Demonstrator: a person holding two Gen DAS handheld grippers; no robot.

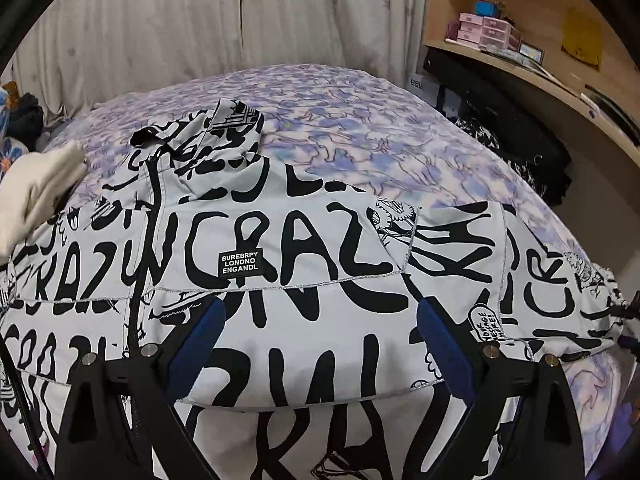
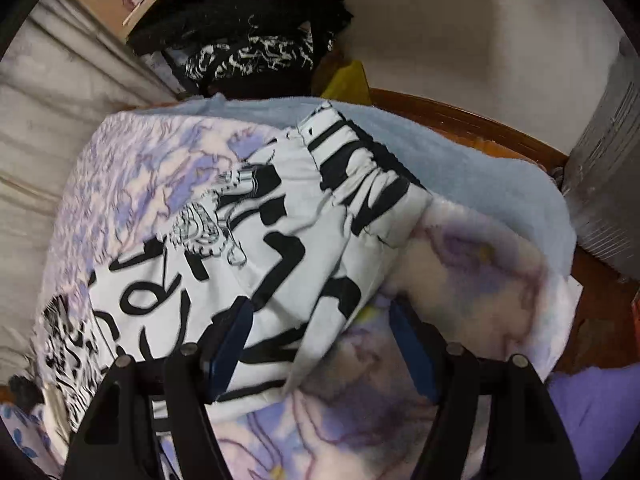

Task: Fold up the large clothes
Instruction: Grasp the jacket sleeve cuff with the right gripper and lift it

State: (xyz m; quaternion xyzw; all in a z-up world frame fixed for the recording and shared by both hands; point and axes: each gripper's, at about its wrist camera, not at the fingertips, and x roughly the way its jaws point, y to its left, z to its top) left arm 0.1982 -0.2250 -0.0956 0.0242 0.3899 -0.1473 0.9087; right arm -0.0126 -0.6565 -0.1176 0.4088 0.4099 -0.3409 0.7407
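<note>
Jaws, left gripper (image 1: 318,322): standing wide apart, holding nothing, hovering over the jacket's chest panel.
Jaws, right gripper (image 2: 320,334): spread open, gripping nothing, straddling the sleeve edge.
Garment: white fabric jacket with black graffiti lettering (image 1: 280,248) lying spread across the bed.
Bed: purple-and-pink patterned fleece blanket (image 1: 360,128) lying underneath.
Sleeve (image 2: 352,184): reaching toward the bed's corner.
</note>
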